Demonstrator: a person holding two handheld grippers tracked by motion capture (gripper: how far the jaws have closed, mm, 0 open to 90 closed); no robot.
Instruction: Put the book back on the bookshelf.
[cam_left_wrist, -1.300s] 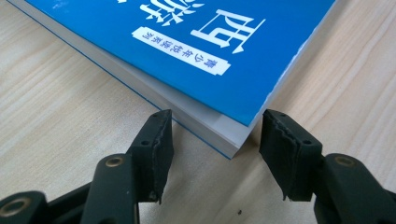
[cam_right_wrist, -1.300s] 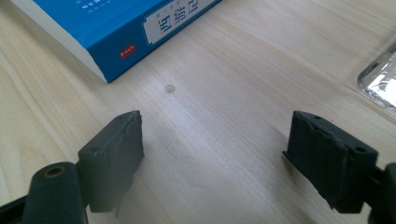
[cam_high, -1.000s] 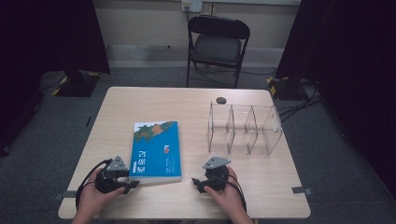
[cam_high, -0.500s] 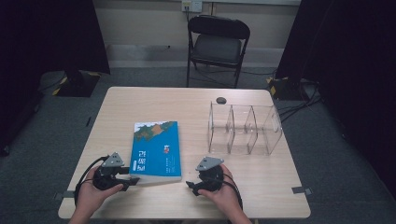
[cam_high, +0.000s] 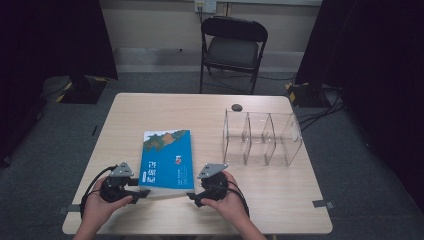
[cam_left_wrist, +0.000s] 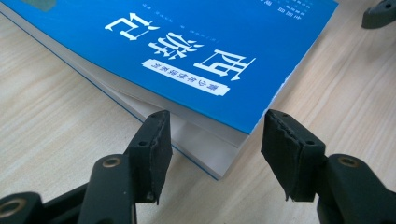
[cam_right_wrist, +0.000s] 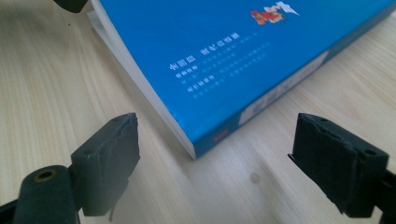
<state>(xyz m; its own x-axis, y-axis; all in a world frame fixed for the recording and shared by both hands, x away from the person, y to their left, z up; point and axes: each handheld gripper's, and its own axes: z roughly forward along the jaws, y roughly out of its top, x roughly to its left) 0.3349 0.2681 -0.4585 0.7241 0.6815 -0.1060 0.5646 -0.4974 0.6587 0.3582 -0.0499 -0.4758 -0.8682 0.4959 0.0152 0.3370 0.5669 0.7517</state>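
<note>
Blue book (cam_high: 167, 159) lies flat between both open hand-held grippers

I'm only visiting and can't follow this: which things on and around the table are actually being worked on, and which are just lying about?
In use:
- blue book, flat on the table
- left gripper, open at the book's near left corner
- right gripper, open at its near right corner

Lying about:
- clear divided box
- small dark round thing behind the box
- folding chair beyond the table

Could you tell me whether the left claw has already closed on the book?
No, the left claw is open, its jaws standing apart on either side of the book corner without touching it.
</note>
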